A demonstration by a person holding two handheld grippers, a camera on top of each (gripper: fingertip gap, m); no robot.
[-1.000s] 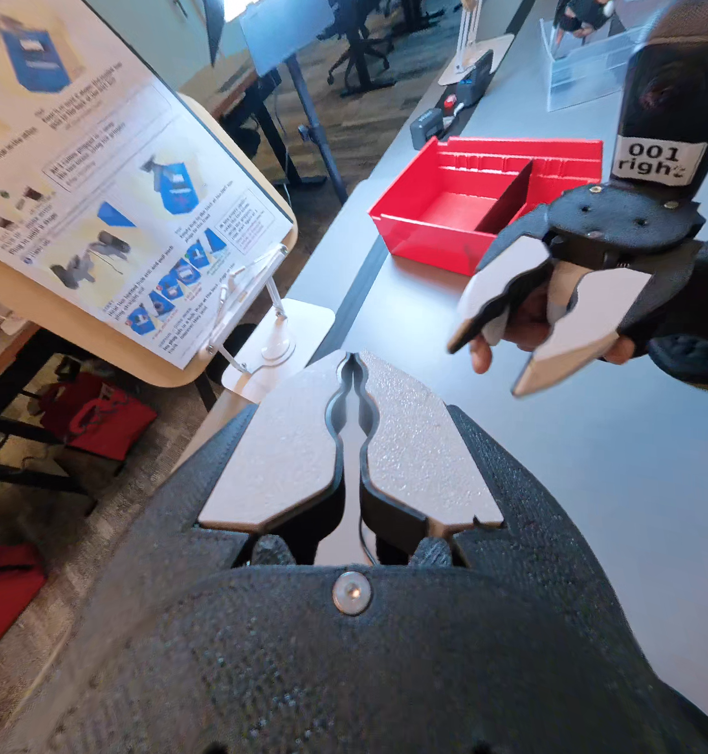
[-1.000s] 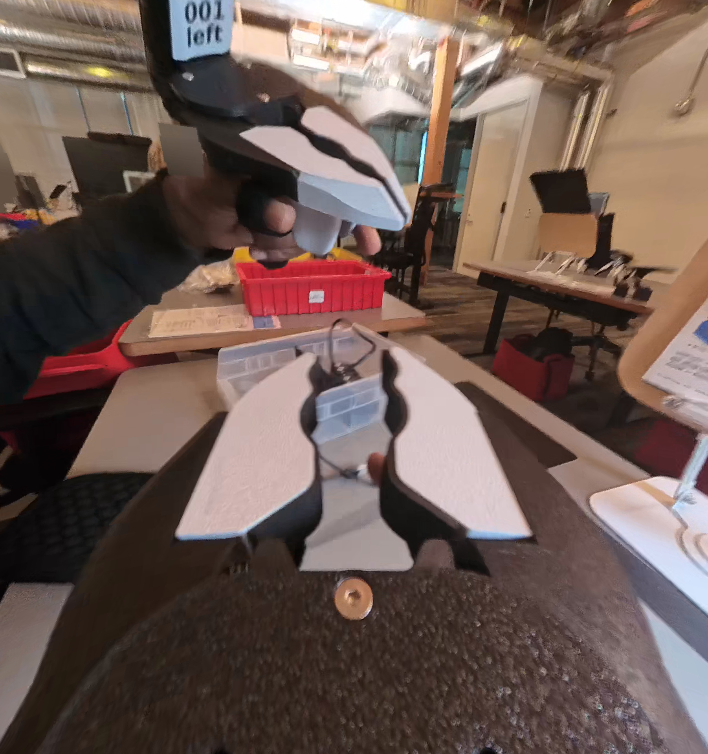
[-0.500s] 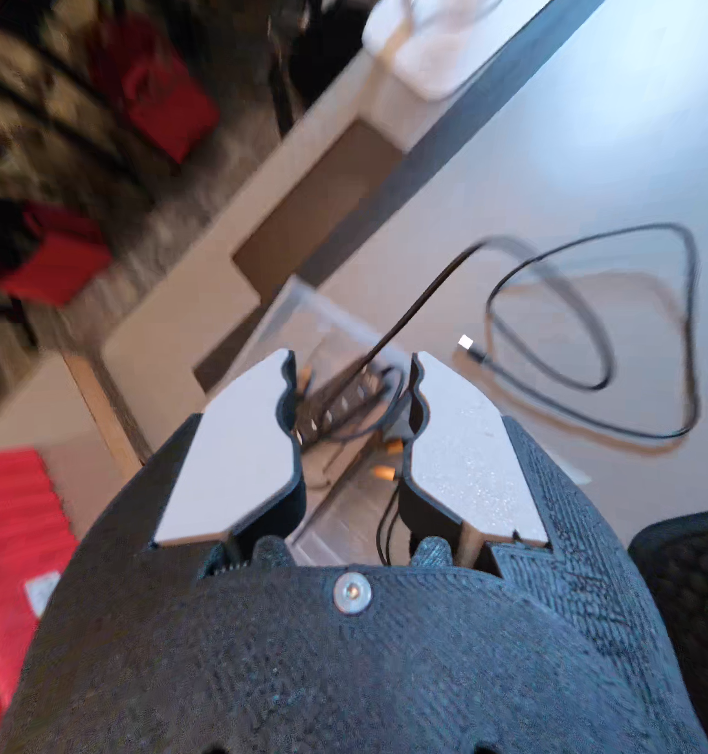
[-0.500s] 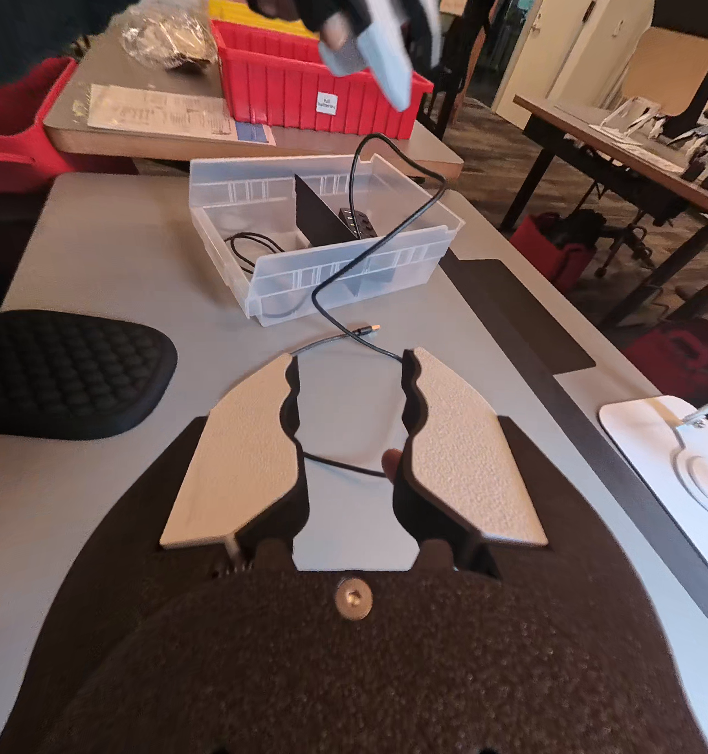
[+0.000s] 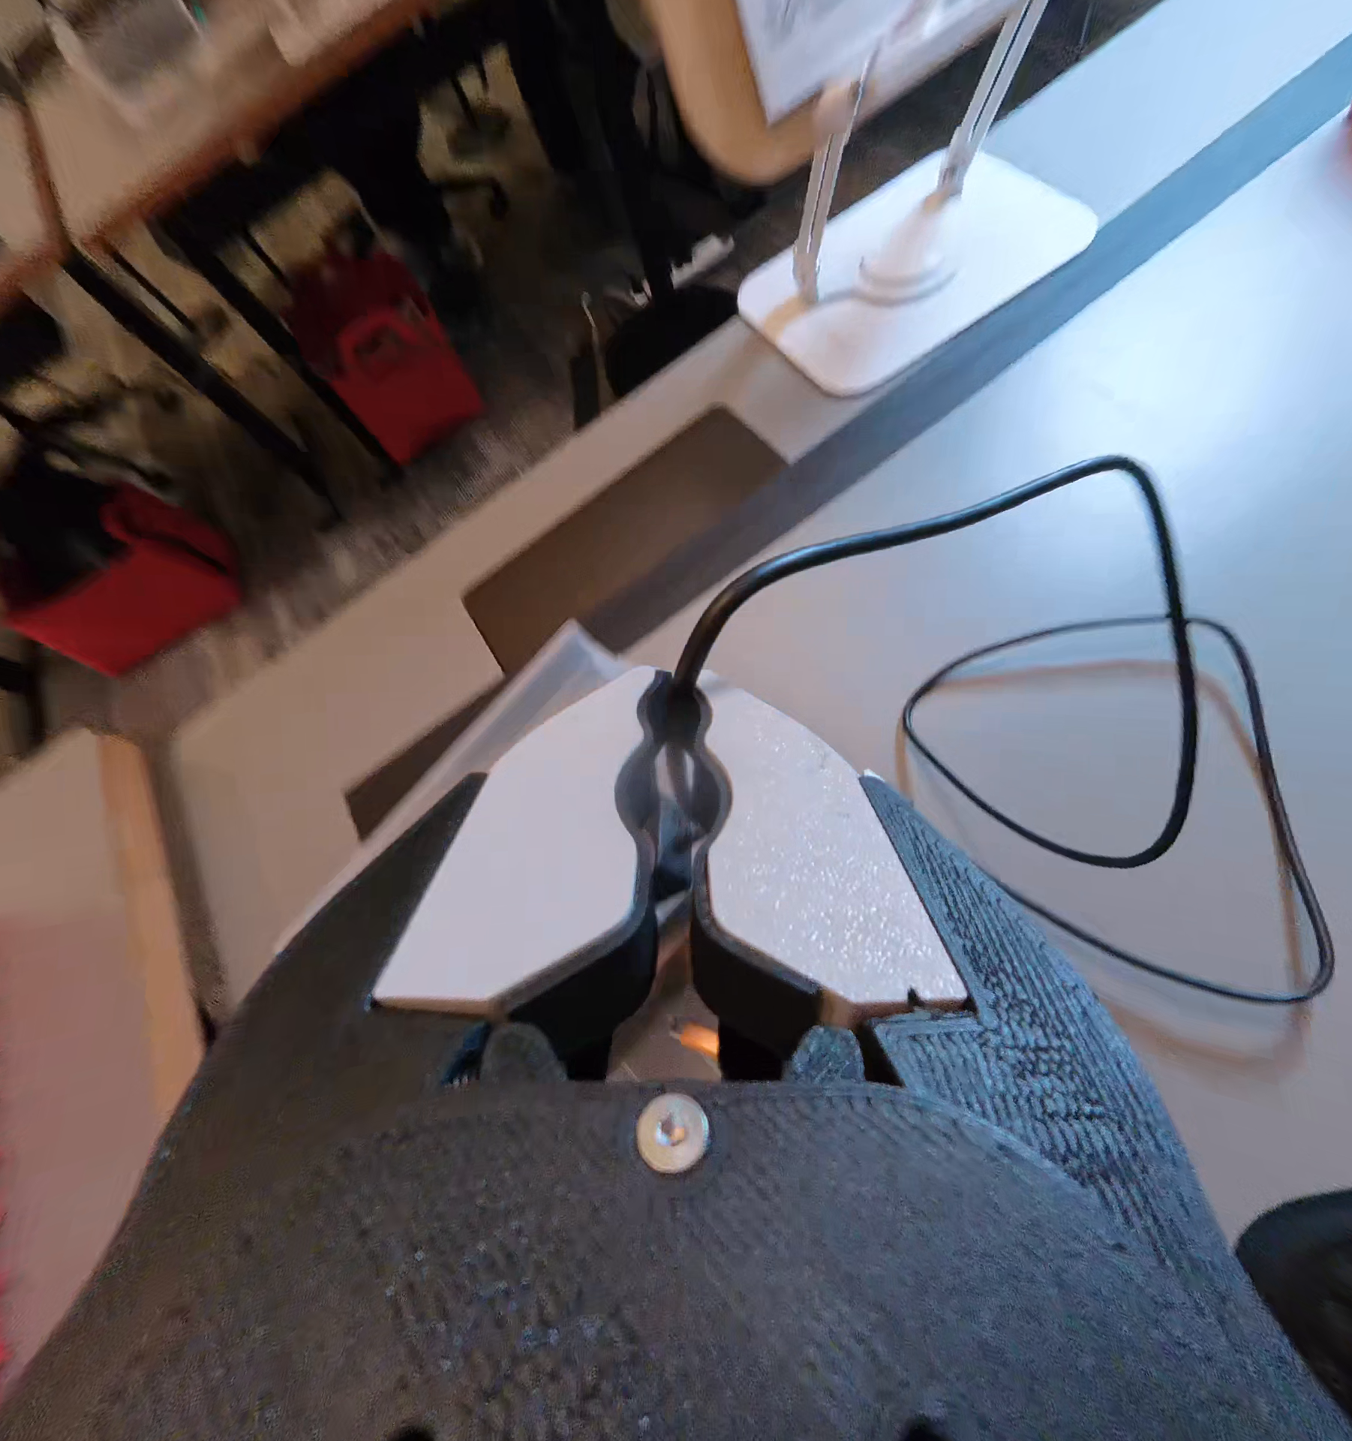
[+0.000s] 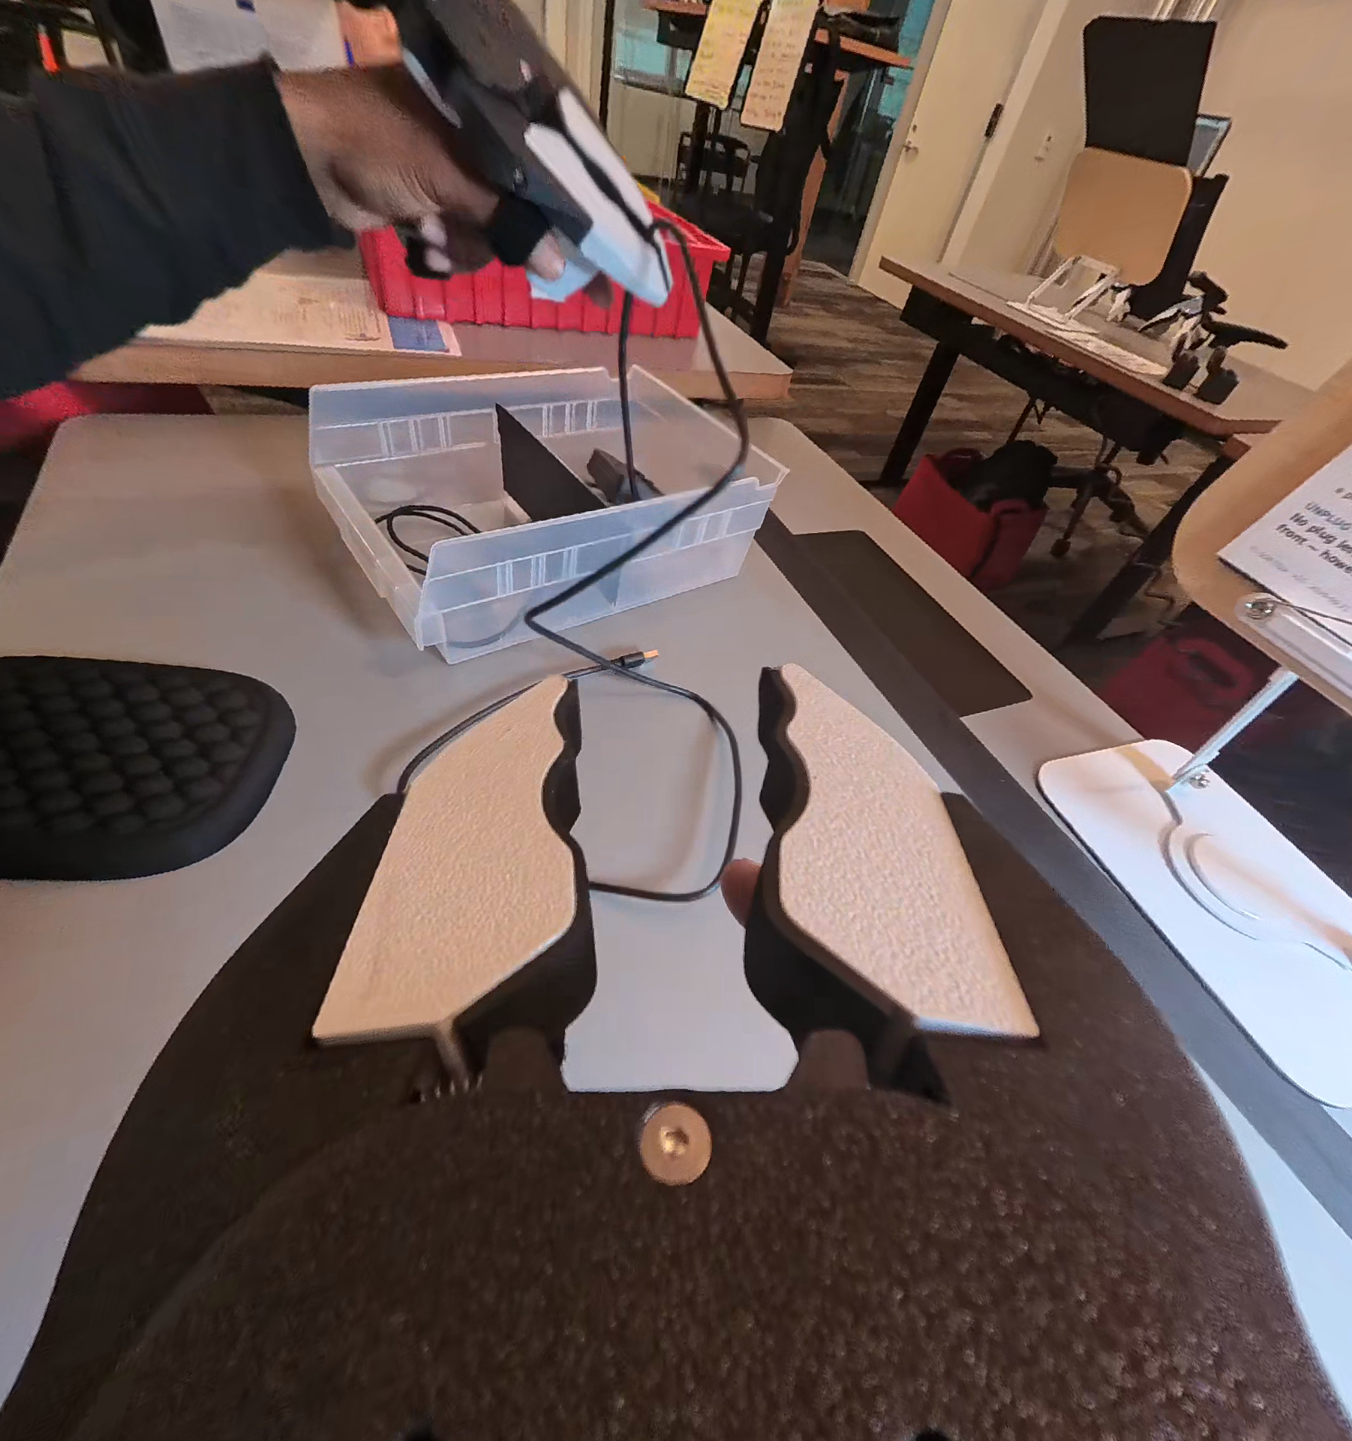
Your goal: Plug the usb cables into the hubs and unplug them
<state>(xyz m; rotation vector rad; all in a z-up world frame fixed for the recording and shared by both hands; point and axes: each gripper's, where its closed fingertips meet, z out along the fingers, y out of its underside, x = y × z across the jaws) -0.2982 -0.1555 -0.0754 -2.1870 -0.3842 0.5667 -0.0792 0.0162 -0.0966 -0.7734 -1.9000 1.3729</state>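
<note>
Left gripper (image 5: 677, 694) clamps cable (image 5: 875, 538); right gripper (image 6: 669, 686) spread.

Your surroundings, itemised:

- Counter (image 6: 189, 561): pale grey top, with a dark strip (image 6: 992, 787) along its right edge.
- Floor (image 6: 836, 327): dark wood planks beyond the counter's far edge.
- Neighbouring desk (image 6: 1086, 327): wood top, black legs, off your counter's far right corner.
- Second wood-topped table (image 6: 501, 355): just past the far edge.
- Walls (image 6: 1008, 70): cream, with a pale door (image 6: 891, 140).
- Red bags (image 5: 392, 366): on the floor under the tables.
- Light: even, indoor.
</note>
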